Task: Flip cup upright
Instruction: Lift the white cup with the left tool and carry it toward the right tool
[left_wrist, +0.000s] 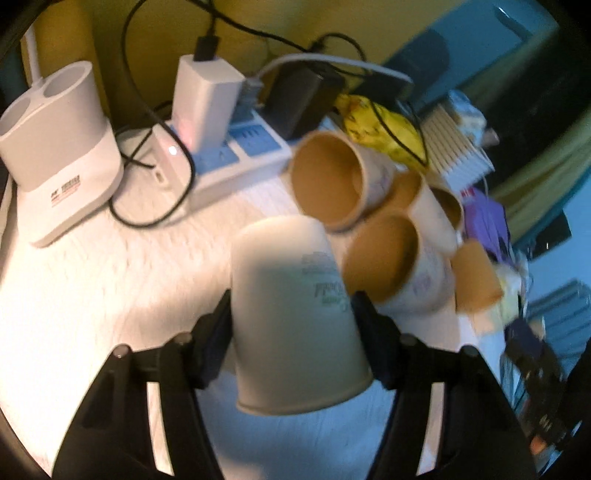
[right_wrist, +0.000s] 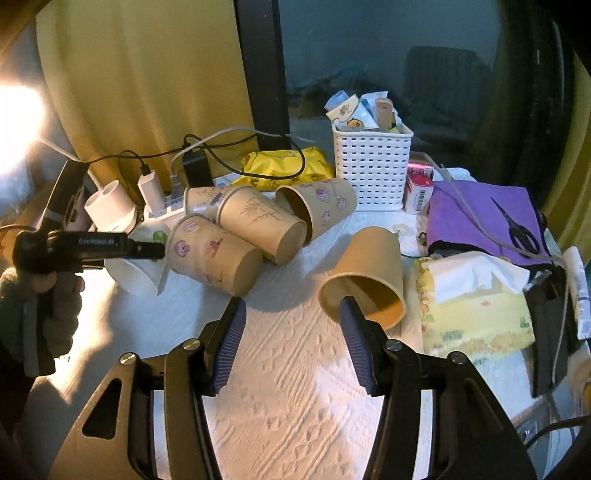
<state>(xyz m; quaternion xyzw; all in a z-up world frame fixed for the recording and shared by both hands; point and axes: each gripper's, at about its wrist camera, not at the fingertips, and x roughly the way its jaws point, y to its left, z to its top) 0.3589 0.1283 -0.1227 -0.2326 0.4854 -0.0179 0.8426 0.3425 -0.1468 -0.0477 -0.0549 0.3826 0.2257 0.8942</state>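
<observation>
My left gripper (left_wrist: 291, 317) is shut on a white paper cup (left_wrist: 291, 314), held off the table, bottom pointing away, rim toward the camera. From the right wrist view the same white cup (right_wrist: 138, 266) shows at the left in the left gripper (right_wrist: 147, 251), tilted with its mouth down. Several brown paper cups lie on their sides in a heap (right_wrist: 236, 229), also visible in the left wrist view (left_wrist: 332, 181). A plain brown cup (right_wrist: 365, 277) lies apart, mouth toward me. My right gripper (right_wrist: 291, 325) is open and empty, its right finger just before that cup's rim.
A white power strip with chargers and cables (left_wrist: 229, 147) and a white holder (left_wrist: 59, 147) stand at the back left. A white basket (right_wrist: 371, 166), yellow packet (right_wrist: 284, 166), purple cloth with scissors (right_wrist: 491, 225) and tissue pack (right_wrist: 476, 299) crowd the right side.
</observation>
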